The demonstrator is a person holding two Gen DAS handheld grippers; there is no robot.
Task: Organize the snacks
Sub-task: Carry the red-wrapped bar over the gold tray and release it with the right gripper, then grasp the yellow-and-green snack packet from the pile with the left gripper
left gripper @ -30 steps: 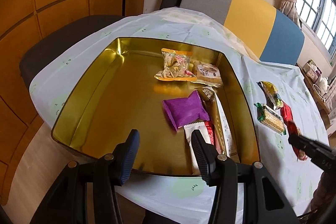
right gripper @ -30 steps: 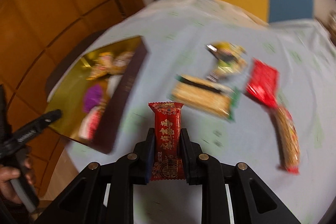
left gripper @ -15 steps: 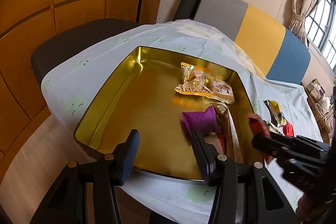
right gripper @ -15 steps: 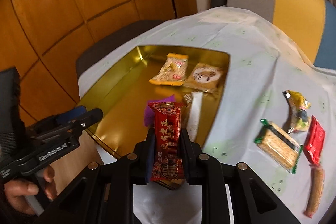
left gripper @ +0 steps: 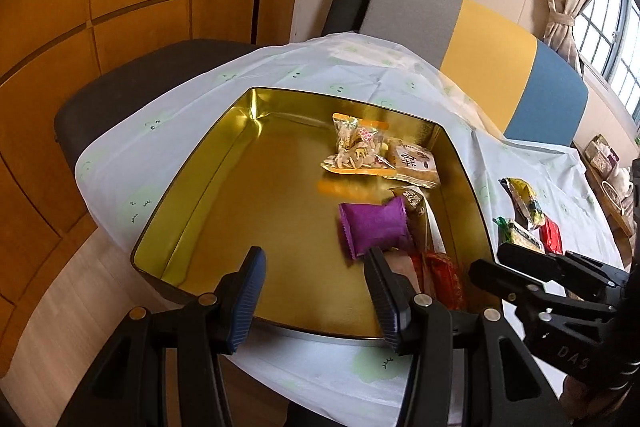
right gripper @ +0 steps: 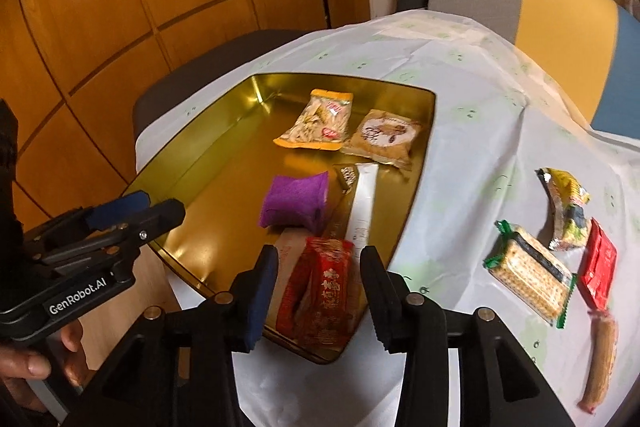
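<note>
The right gripper [right gripper: 318, 279] has just been opening its jaws, and the red snack packet [right gripper: 320, 293] between them is lying, apparently released though blurred, in the gold tin's [right gripper: 224, 131] near corner. The left gripper [left gripper: 316, 291] is hovering half-open and empty over the tin's near edge.
</note>
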